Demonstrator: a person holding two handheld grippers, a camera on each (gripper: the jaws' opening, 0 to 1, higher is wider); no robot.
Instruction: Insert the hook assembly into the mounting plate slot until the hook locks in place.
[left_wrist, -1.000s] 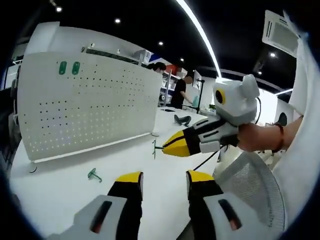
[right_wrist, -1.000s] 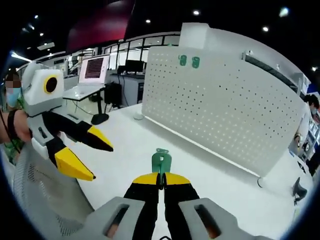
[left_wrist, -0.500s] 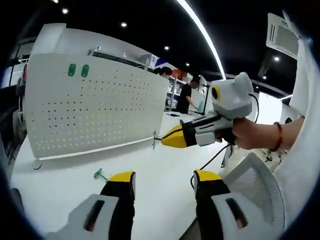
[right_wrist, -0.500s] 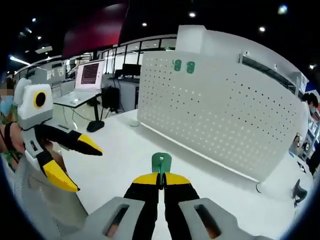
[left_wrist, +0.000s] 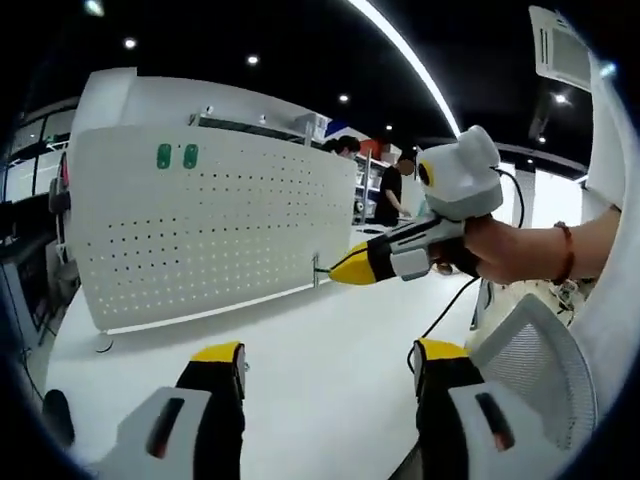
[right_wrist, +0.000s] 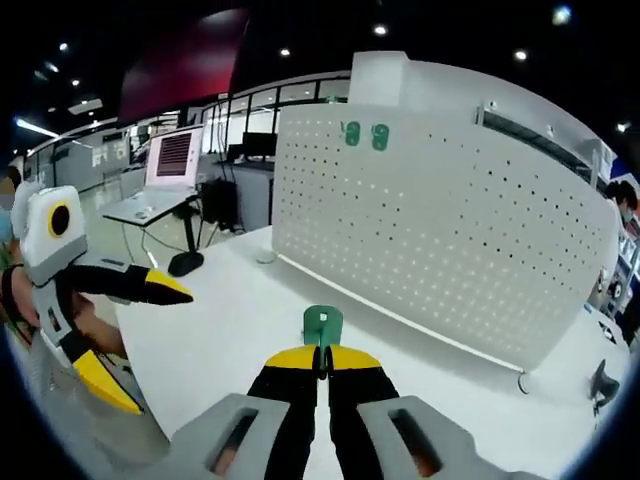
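Right gripper (right_wrist: 322, 357): jaws pressed together on the green hook (right_wrist: 322, 326), pinching its lower end. In the left gripper view this same gripper (left_wrist: 340, 273) comes in from the right, held by a hand (left_wrist: 500, 250), with its yellow tips at the hook (left_wrist: 317, 269).

Left gripper (left_wrist: 330, 362): jaws spread wide, nothing between them. In the right gripper view it (right_wrist: 135, 340) shows at the left edge, its two yellow-tipped jaws well apart.

Hook: in the air above the table (right_wrist: 230, 320), in front of the board (right_wrist: 450, 230) and apart from it.

Hook, long axis: in the right gripper view it stands straight up out of the jaw tips, flat face toward the camera, rounded top with a small hole. In the left gripper view it is seen edge-on, a thin upright sliver crosswise to the jaws, with a short prong pointing away from them toward the board.

Board: white, perforated, upright on the table. Two green pieces (right_wrist: 365, 135) sit side by side near its top edge; the left gripper view shows them too (left_wrist: 176, 156).

Left gripper view shows, right does not: two people (left_wrist: 390, 190) standing behind the board's far end, and a mesh chair back (left_wrist: 535, 370) at lower right.

Right gripper view shows, left does not: a monitor (right_wrist: 175, 158) on a desk to the left of the board.
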